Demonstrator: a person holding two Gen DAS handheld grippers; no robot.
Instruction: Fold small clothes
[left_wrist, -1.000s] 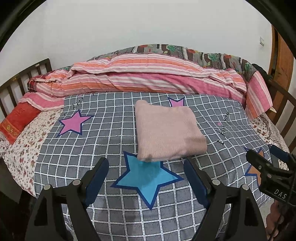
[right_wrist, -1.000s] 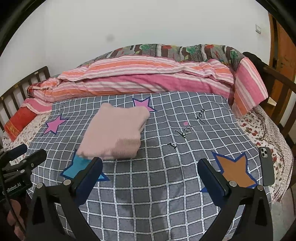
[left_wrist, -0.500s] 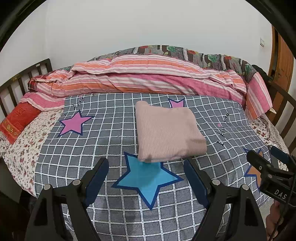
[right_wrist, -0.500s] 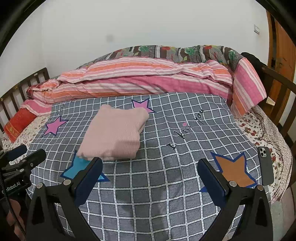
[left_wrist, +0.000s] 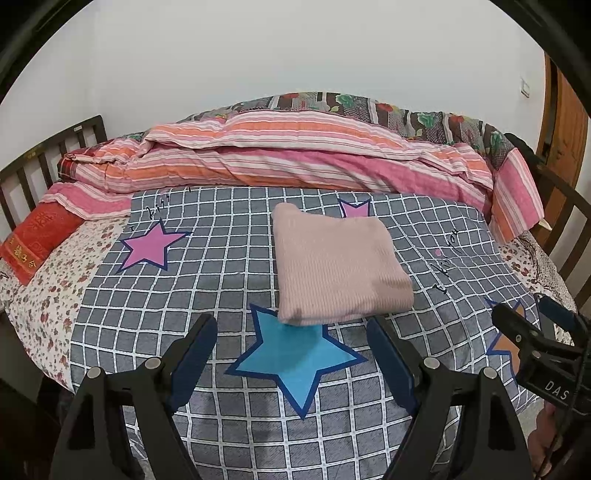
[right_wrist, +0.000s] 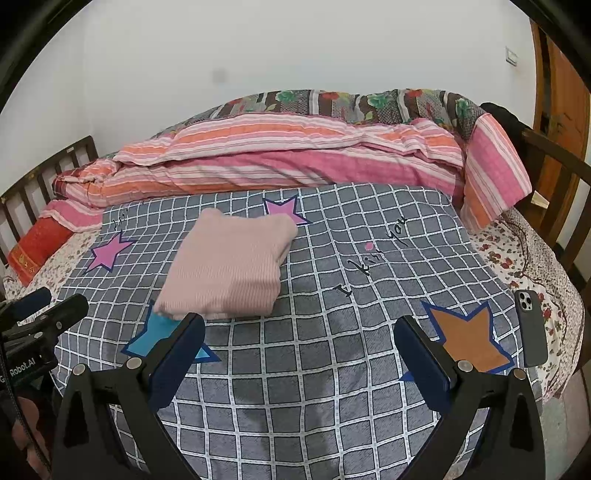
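A pink ribbed garment (left_wrist: 338, 266) lies folded into a neat rectangle on the grey checked bedspread (left_wrist: 221, 266), its near edge over a blue star. It also shows in the right wrist view (right_wrist: 229, 267). My left gripper (left_wrist: 291, 332) is open and empty, held back from the garment's near edge. My right gripper (right_wrist: 299, 336) is open and empty, to the right of the garment and short of it. Each gripper shows at the edge of the other's view: the right one (left_wrist: 535, 332) and the left one (right_wrist: 44, 314).
A rolled pink and orange striped quilt (left_wrist: 295, 158) lies along the far side of the bed. A red pillow (left_wrist: 37, 240) is at the far left. A phone (right_wrist: 532, 328) lies near the bed's right edge. Wooden bed rails (right_wrist: 554, 177) stand at both sides.
Both grippers have drawn back and up a little from the bed. The folded garment has not moved.
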